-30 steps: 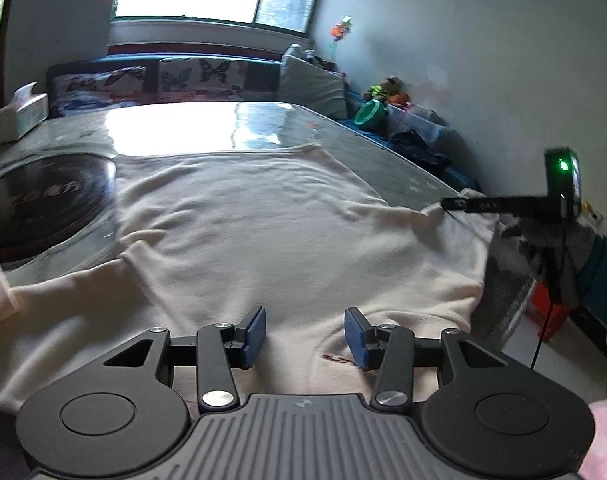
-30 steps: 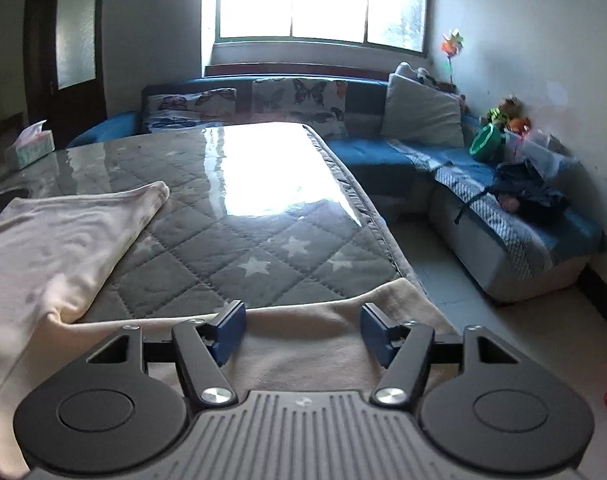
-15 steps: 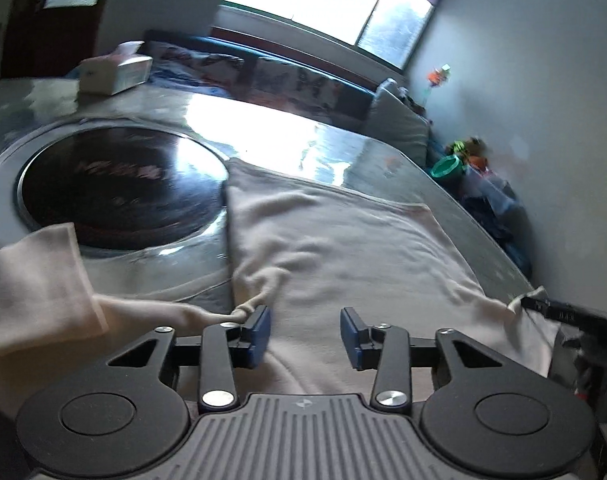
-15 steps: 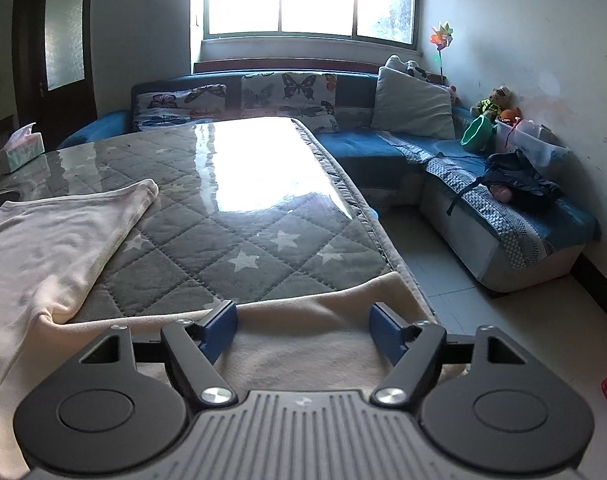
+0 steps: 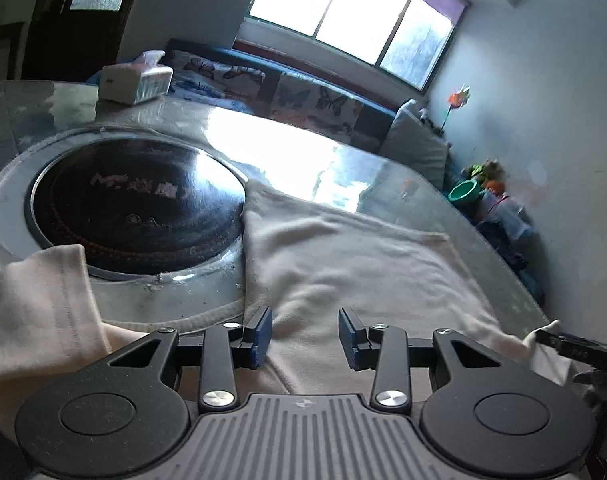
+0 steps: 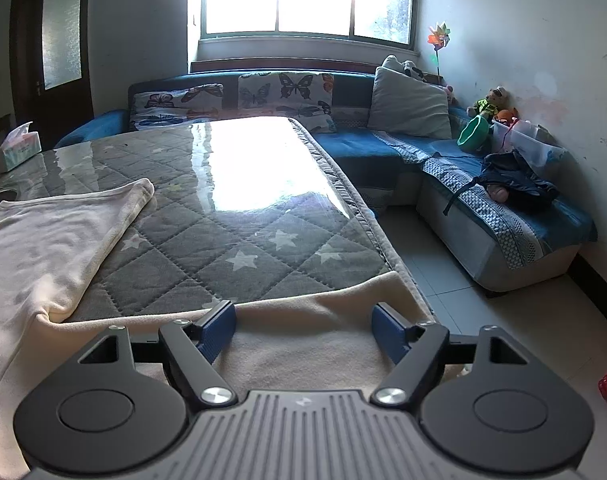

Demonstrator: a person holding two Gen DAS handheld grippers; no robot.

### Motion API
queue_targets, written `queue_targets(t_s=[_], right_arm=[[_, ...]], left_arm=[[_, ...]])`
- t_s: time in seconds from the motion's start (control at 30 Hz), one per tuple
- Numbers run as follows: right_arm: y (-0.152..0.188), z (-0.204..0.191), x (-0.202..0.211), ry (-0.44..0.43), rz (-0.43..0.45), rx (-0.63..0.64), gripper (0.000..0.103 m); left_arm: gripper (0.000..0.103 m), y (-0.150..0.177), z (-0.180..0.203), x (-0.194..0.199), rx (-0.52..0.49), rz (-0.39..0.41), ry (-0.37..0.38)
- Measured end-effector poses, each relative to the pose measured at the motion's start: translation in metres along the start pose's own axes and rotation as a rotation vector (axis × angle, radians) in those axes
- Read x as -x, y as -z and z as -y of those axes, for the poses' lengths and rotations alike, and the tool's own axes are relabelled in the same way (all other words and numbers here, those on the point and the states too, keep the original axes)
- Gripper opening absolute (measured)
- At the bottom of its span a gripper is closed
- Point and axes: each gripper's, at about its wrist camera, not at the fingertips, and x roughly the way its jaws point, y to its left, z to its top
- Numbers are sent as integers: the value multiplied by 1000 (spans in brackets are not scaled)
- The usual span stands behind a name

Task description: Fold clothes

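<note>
Cream top [image 5: 351,264] spread on the worktop [image 6: 239,240].
Left tongs [image 5: 305,338] and right tongs [image 6: 303,330] both gape wide above the top, holding nothing.

Ahead of the right gripper [image 6: 303,330], bare quilted table cover [image 6: 239,236] runs open to the sofa [image 6: 367,148]. The cream garment [image 6: 43,248] lies to its left. Ahead-left of the left gripper [image 5: 305,338] sits a round black cooktop [image 5: 135,204], with 1 tissue box [image 5: 135,84] beyond it.
</note>
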Motion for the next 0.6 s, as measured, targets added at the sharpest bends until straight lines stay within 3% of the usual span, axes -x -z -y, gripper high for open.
queue_targets(t_s=[0.1,0.23,0.33,0.6], right_arm=[[-1,-1,0,1,-2,2,78],[-1,-1,0,4,-4,4,78],[-1,-2,-1,5,-4,3,78],[-2,-2,0,8,-7,0,78]], left_arm=[[42,4,-1,25,-63,62,-25],[44,13,-10,51,-150,95,-142],[47,17,-16,62,-202,97,-221],[47,24,-31,51,-270,54,-341]])
